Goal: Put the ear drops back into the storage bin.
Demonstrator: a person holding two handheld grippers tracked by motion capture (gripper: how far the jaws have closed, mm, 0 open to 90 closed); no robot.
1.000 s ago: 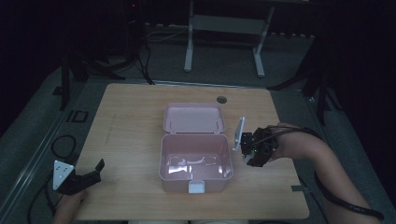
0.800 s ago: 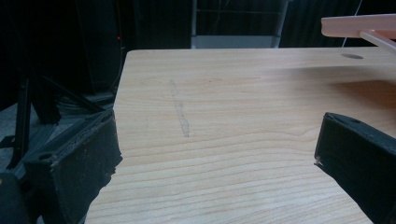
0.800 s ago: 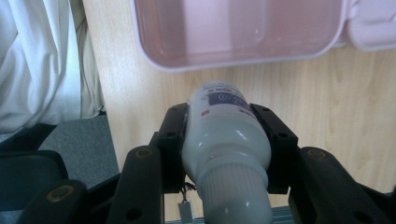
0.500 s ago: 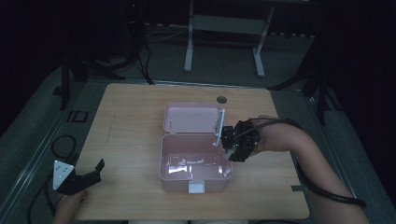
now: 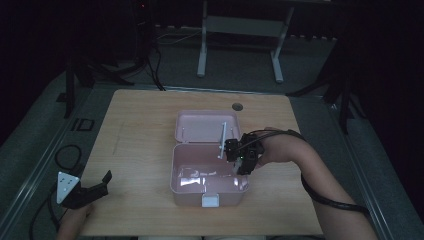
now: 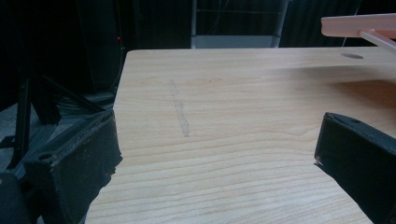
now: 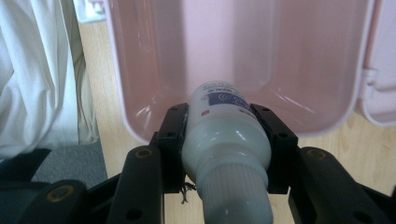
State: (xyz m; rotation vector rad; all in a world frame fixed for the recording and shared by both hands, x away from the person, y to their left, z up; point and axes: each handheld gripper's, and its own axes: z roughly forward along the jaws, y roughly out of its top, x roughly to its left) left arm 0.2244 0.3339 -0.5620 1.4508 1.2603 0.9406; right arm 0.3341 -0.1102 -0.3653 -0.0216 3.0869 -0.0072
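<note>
White plastic bottle (image 7: 224, 135) sits clamped between the two black jaws of the right gripper (image 7: 226, 140), low in the middle of the right gripper view, its ribbed cap toward the camera and its labelled base pointing away into the pink box (image 7: 327, 70). So its long axis runs along the jaws, straight toward the open tray beyond. In the high view the right gripper (image 5: 243, 154) hangs at the tray's right rim, centre right of the frame, with the box's raised lid (image 5: 205, 125) just behind it. The likely next move is a short lowering so the bottle goes in base first. The left gripper (image 5: 82, 189) rests at the lower left on the wooden table (image 5: 140, 130), well apart from the box, jaws spread and empty.
</note>
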